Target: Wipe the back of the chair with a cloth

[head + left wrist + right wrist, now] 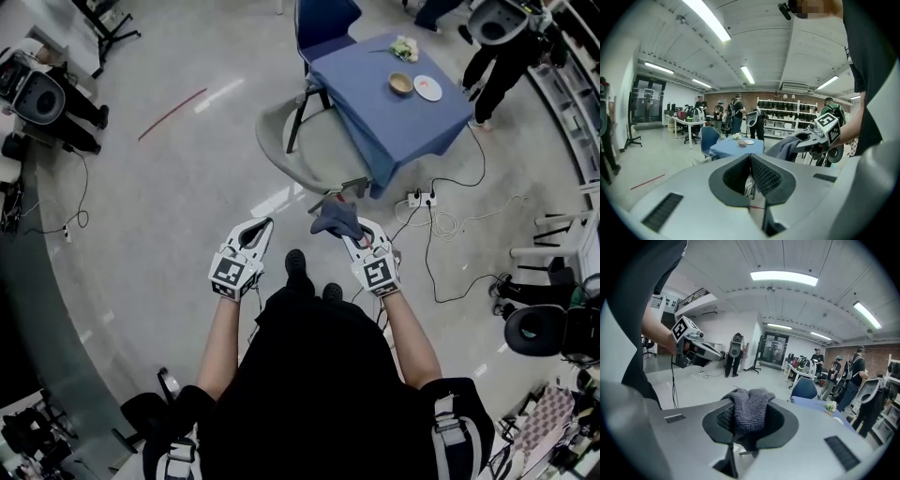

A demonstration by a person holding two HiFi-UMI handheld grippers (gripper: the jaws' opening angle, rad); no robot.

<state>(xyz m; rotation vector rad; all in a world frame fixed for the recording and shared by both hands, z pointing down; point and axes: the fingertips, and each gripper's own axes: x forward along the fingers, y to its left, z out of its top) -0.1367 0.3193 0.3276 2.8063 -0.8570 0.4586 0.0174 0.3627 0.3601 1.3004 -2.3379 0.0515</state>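
Observation:
A pale grey chair (281, 131) with a curved back stands on the floor ahead of me, pushed against the near left side of a blue table (394, 117). My right gripper (349, 230) is shut on a dark grey cloth (336, 217), held in the air short of the chair. In the right gripper view the cloth (749, 412) drapes over the closed jaws. My left gripper (265, 225) hangs beside it to the left, jaws together with nothing between them (750, 158). From the left gripper view, the cloth (785, 147) bunches at the right gripper's tip.
On the blue table sit a bowl (401, 83), a white plate (427, 87) and a small bunch of flowers (404, 47). A blue chair (323, 23) stands behind it. A power strip (422, 199) and cables lie on the floor to the right. People stand around.

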